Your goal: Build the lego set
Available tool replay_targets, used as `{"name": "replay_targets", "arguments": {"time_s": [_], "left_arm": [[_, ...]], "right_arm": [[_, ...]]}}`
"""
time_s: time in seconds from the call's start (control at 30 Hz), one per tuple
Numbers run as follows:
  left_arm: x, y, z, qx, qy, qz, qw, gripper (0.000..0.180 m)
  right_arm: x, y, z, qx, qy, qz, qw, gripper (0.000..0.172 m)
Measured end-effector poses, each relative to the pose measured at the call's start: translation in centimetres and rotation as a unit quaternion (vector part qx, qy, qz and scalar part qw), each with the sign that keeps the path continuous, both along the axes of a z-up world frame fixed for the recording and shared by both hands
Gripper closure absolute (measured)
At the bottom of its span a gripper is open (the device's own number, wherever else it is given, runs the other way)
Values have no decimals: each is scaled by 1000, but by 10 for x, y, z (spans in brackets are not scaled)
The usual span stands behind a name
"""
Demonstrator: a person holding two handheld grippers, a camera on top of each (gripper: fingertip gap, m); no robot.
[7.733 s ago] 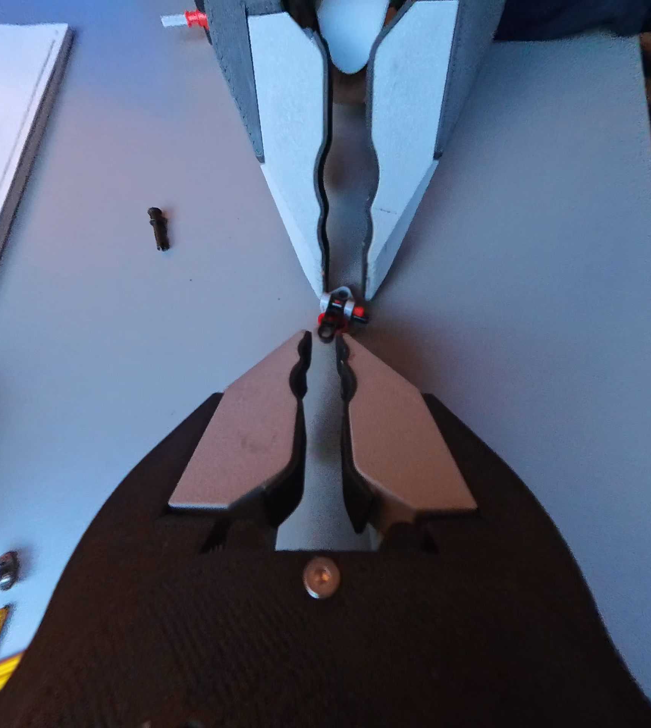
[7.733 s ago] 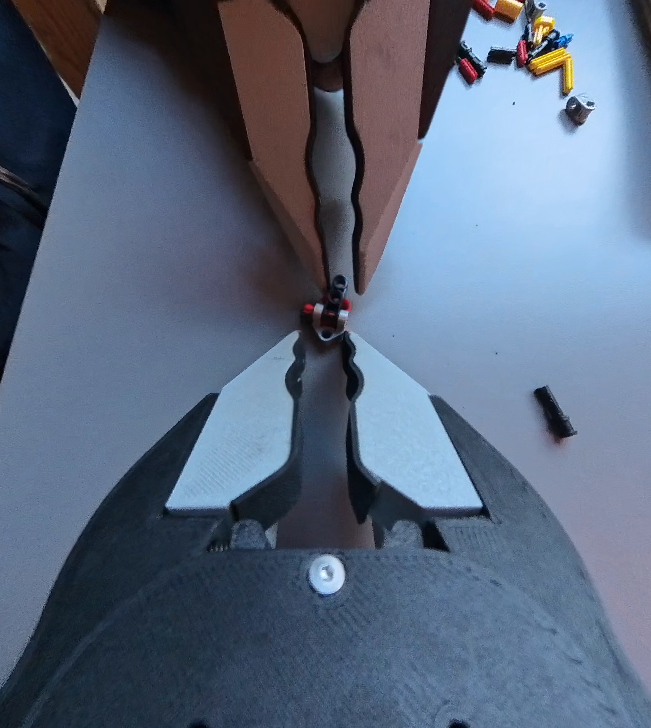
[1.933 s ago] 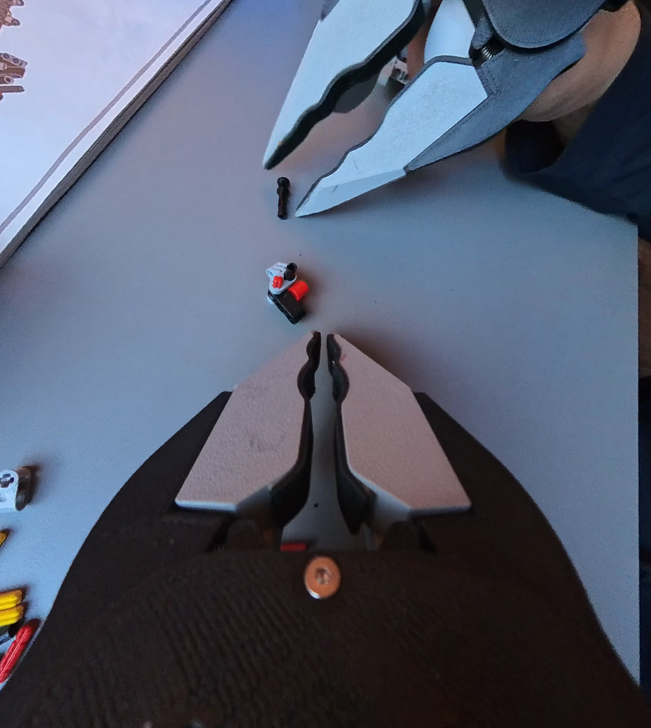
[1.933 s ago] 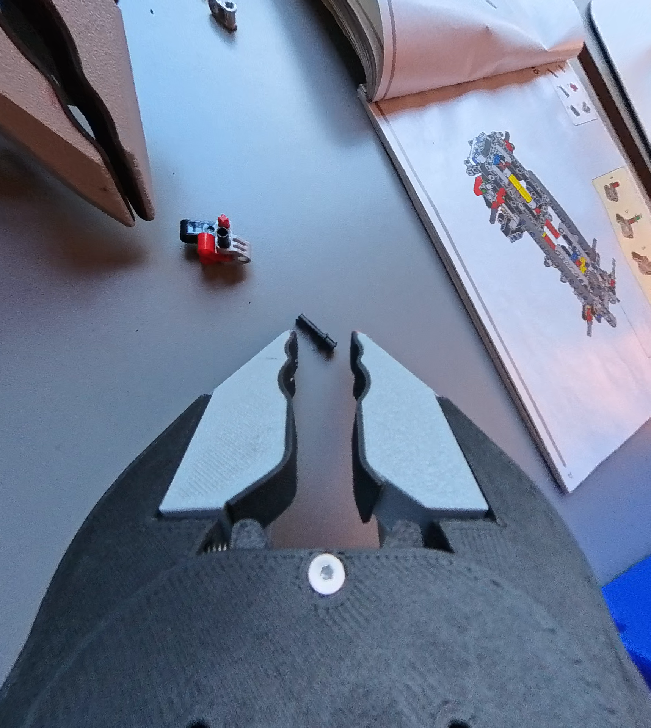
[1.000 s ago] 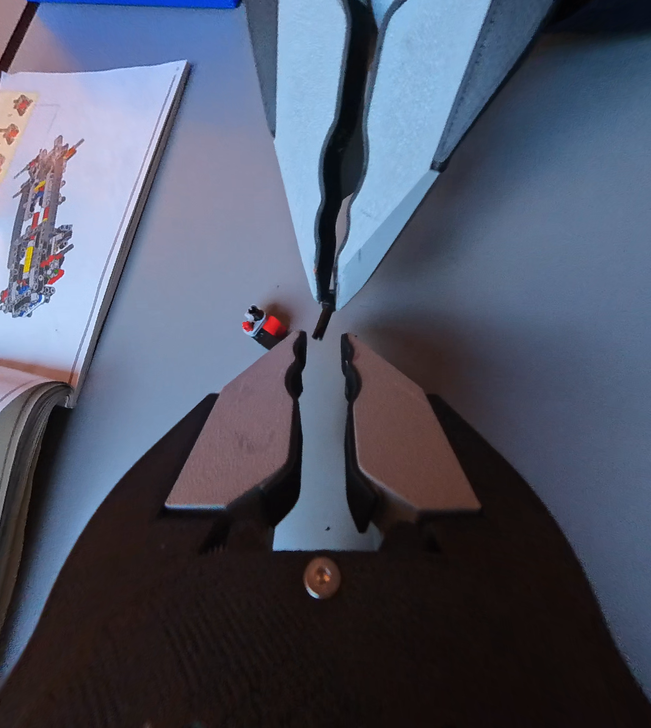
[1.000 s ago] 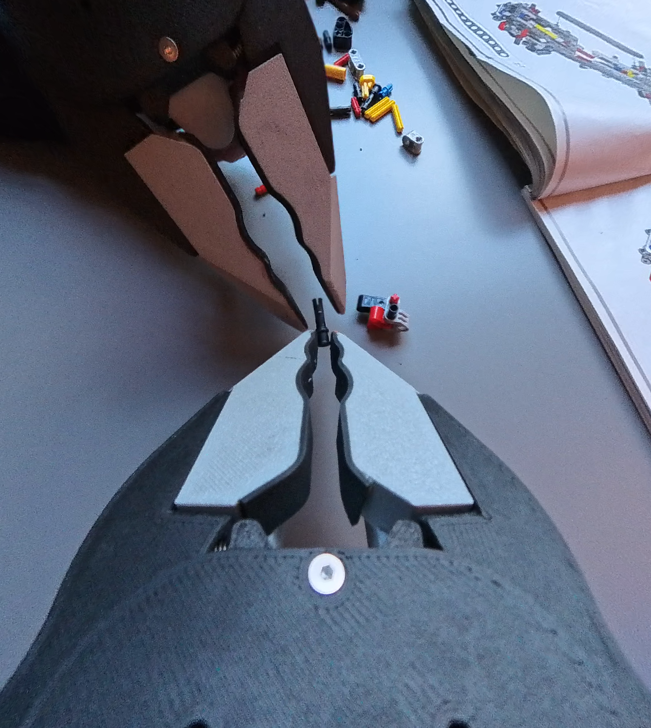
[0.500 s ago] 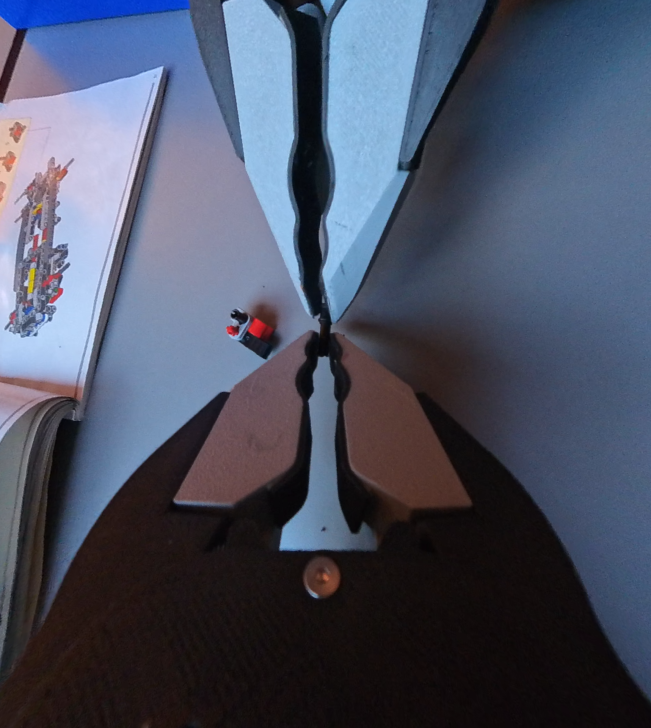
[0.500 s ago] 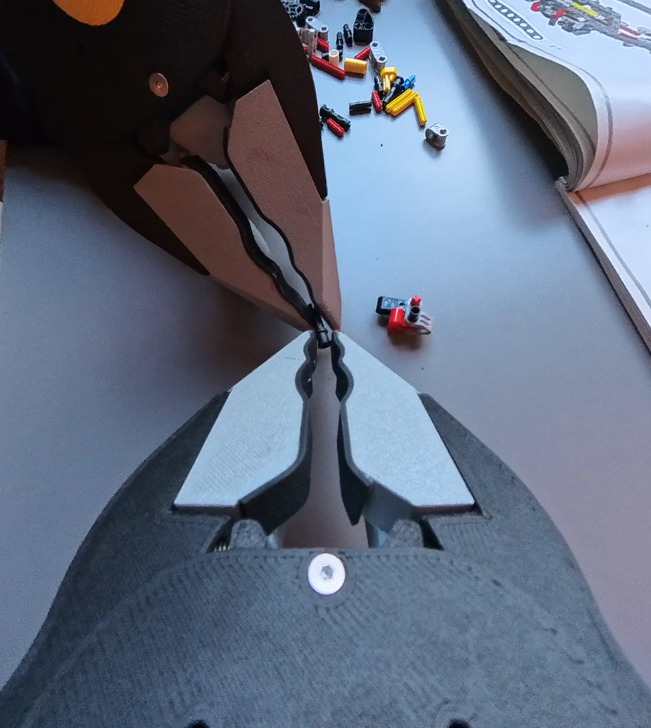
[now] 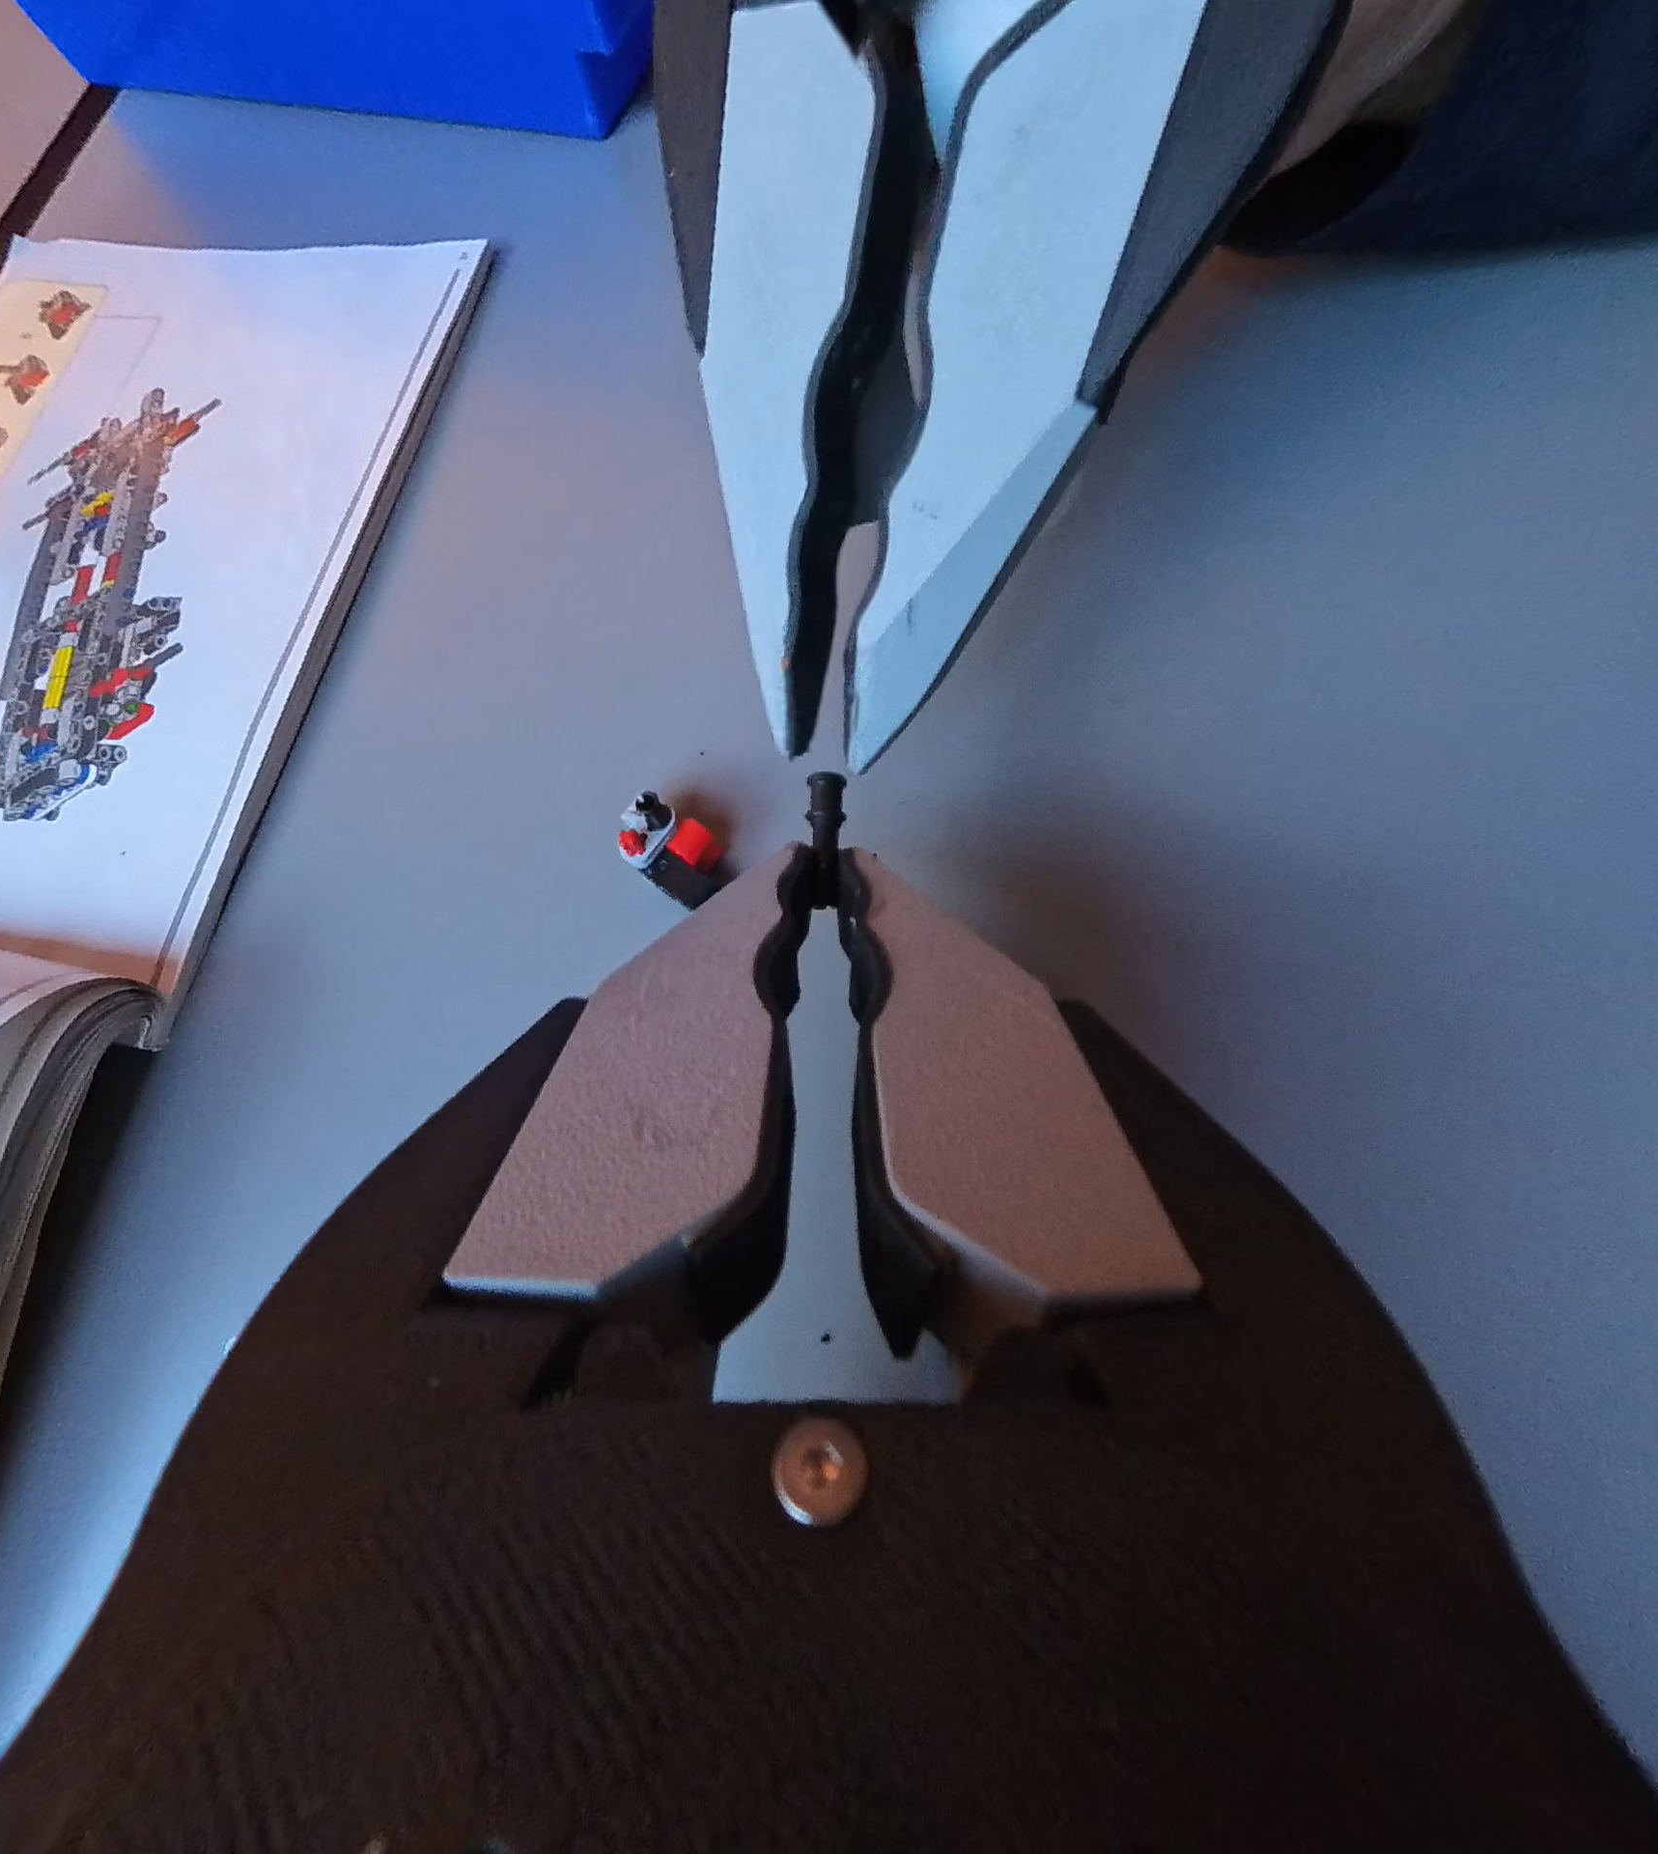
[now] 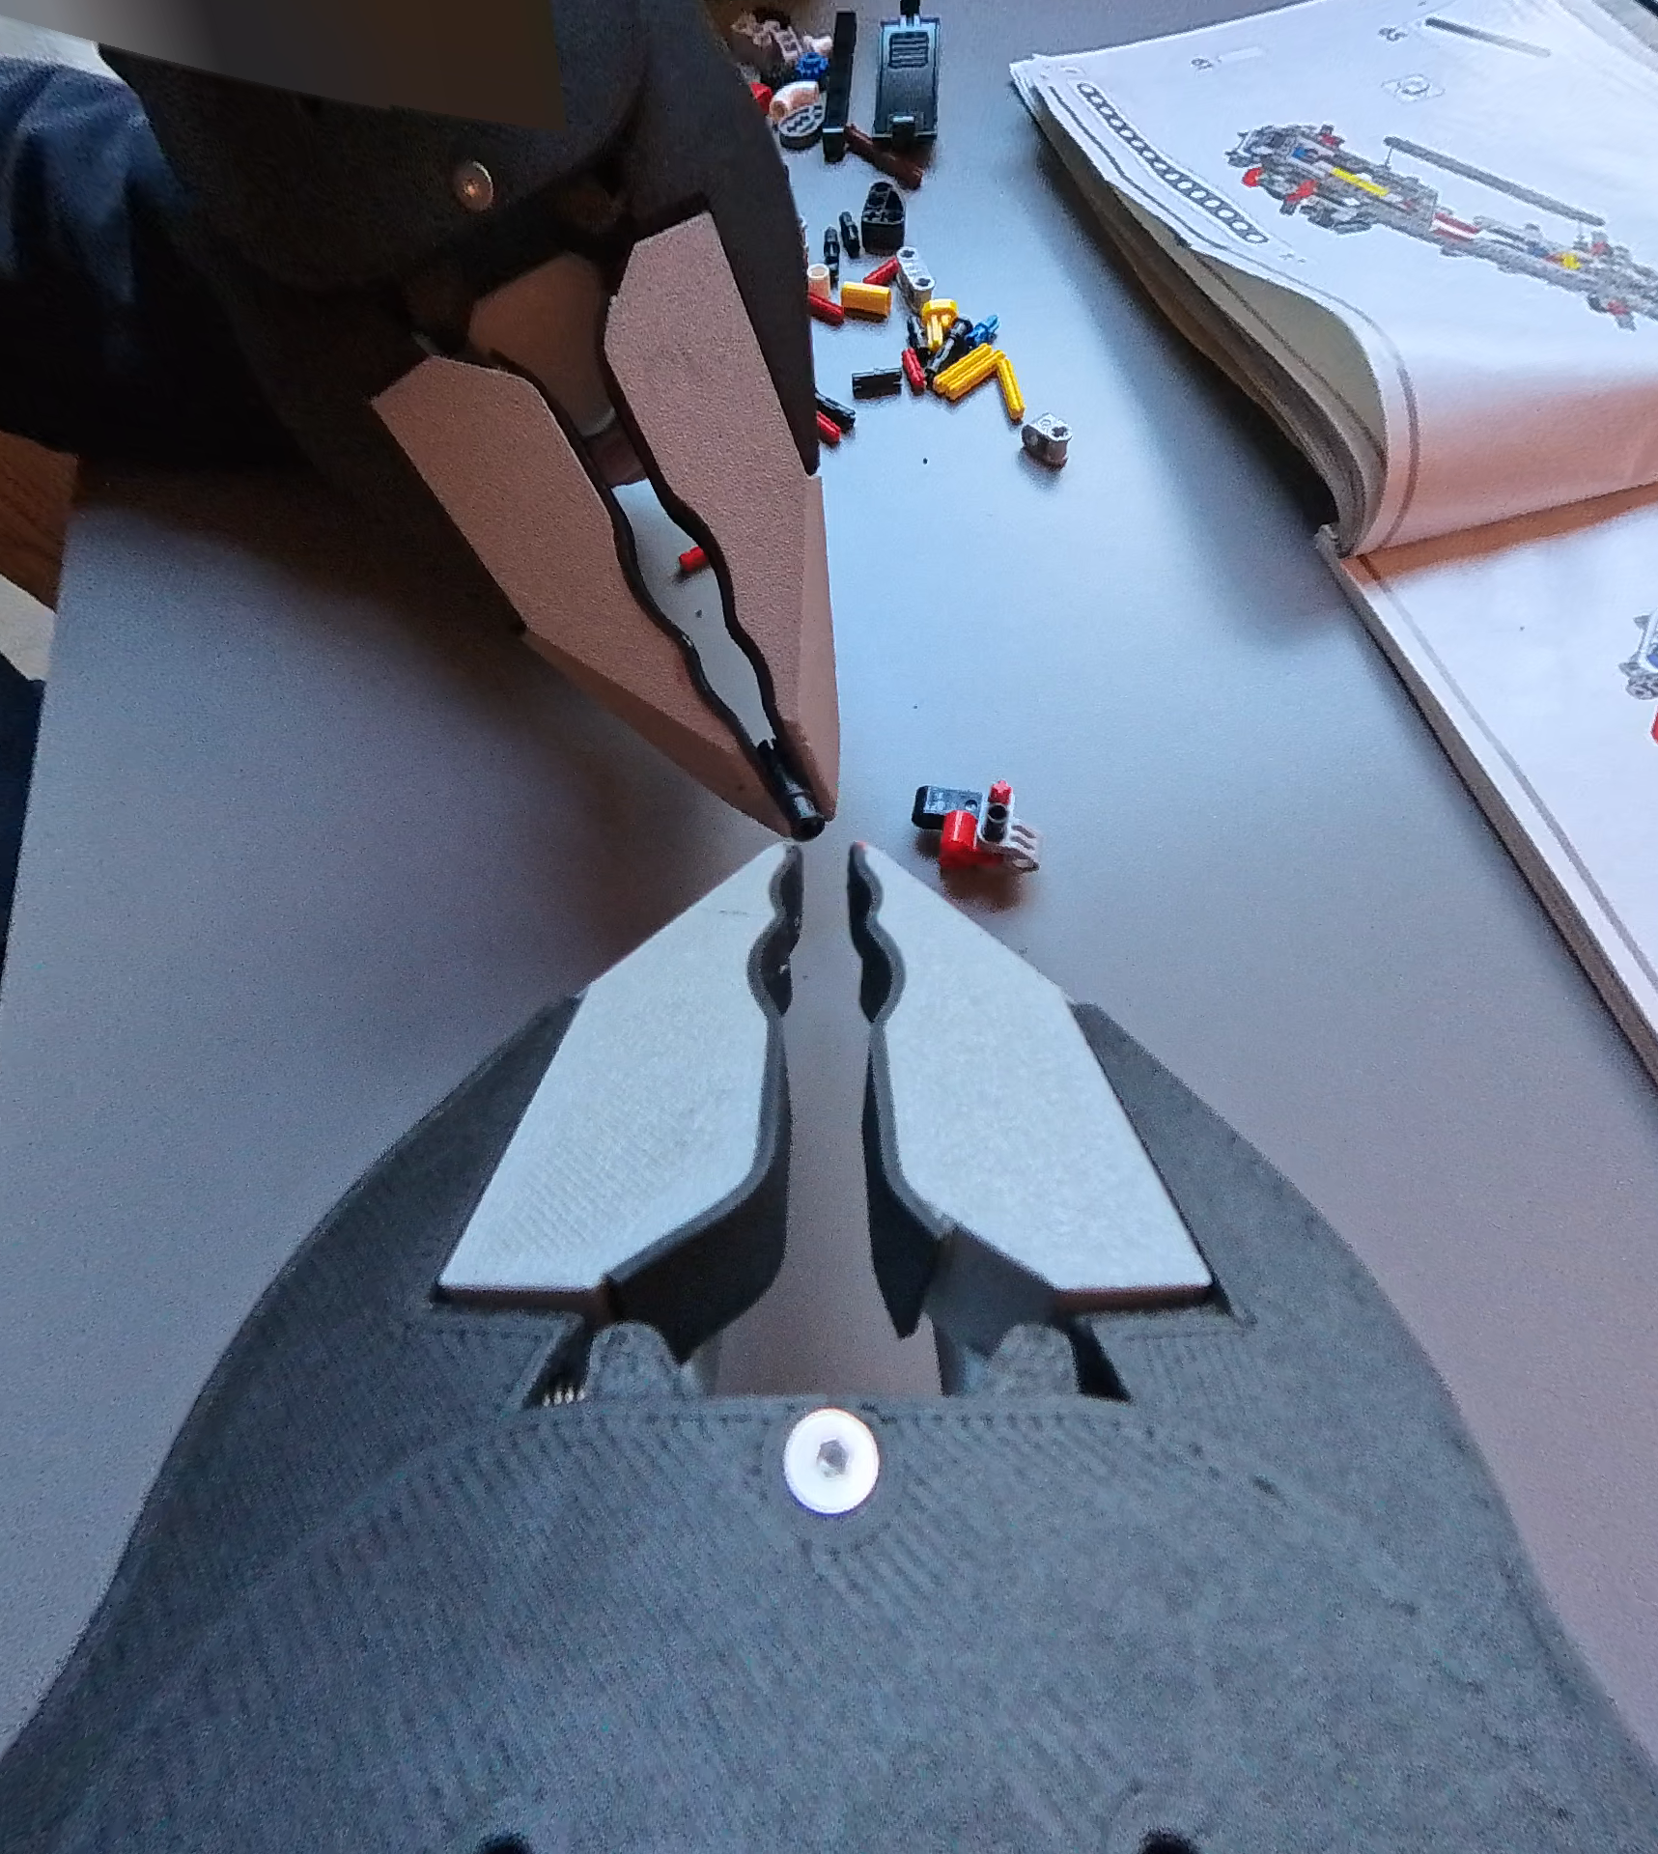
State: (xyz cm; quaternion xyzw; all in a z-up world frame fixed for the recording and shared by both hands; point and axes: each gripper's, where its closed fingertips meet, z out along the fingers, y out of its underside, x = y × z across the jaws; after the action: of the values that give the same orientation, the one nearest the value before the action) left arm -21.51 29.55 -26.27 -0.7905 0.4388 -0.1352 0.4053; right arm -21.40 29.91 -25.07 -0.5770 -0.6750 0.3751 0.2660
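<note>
Left wrist view, nearest first: the left gripper (image 9: 822,878), black body w/ tan fingers, has its tips closed tight on a small black plastic connector pin (image 9: 824,818), which sticks out forward past the tips. Just beyond the pin's free end sit the pale grey fingertips of the right gripper (image 9: 827,747) – narrowly parted, nothing between them, not touching the pin. Both hover over a grey tabletop (image 9: 1406,702).

Just left of the left gripper's tips, lying on the table, is a small built-up piece of red, black and light grey toy bricks (image 9: 669,843). Further left lies an open white instruction booklet (image 9: 202,502) w/ coloured build diagrams. At the far edge is a blue plastic box (image 9: 353,60).

Right wrist view confirms it: the right gripper (image 10: 825,863) has a slim open gap, empty, and the left gripper opposite holds the black pin (image 10: 789,793) at its tip. The brick piece (image 10: 980,828) rests just right of the tips. Further back, a scatter of loose yellow, red, black and blue toy parts (image 10: 935,341); a dark blue sleeve (image 10: 22,221) at the far left.
</note>
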Motion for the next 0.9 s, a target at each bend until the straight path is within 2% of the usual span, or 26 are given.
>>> {"name": "replay_targets", "arguments": {"time_s": [0.3, 0.5, 0.73, 0.9], "left_arm": [[2, -6, -3, -6, 10, -20, 1000, 179], [0, -11, -6, -17, 23, -39, 999, 178], [3, -17, -13, -29, 37, -52, 998, 178], [5, -19, -15, -31, 43, -57, 997, 178]], "right_arm": [[-1, -10, -1, 100, 22, 45, 994, 170], [-1, -19, -4, 145, 23, 71, 987, 164], [0, -19, -11, 164, 6, 75, 984, 159], [-1, -24, -11, 184, 12, 87, 979, 167]]}}
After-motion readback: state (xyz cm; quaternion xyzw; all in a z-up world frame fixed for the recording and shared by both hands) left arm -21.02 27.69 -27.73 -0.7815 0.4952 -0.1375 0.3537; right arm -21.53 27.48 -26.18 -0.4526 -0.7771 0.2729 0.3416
